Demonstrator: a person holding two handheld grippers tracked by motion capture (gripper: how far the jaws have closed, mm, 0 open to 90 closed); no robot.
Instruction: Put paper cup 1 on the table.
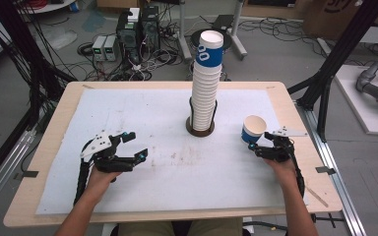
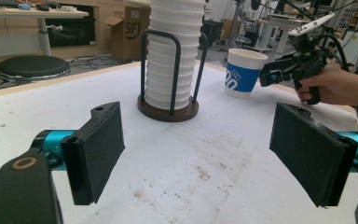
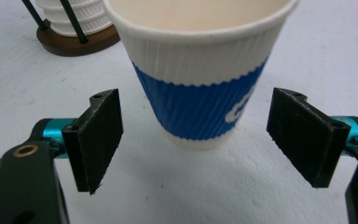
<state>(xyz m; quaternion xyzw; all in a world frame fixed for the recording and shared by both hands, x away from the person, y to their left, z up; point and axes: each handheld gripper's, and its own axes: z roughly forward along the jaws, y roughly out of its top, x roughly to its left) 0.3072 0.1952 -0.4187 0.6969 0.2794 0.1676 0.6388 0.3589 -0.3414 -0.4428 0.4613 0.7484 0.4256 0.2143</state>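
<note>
The white ribbed paper cup with a blue band point(image 1: 253, 129) stands upright on the white table mat point(image 1: 167, 167), to the right of the tall stack of paper cups in a wire holder point(image 1: 205, 83). The right gripper point(image 1: 265, 144) is wide open — its jaws flank the cup without touching. To grasp well, it should probably close gently on the blue band — too much force would crush it. The left gripper point(image 1: 130, 145) is open too and holds nothing.

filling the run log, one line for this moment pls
left gripper: open, idle | right gripper: open around cup | cup stack: in holder
</note>
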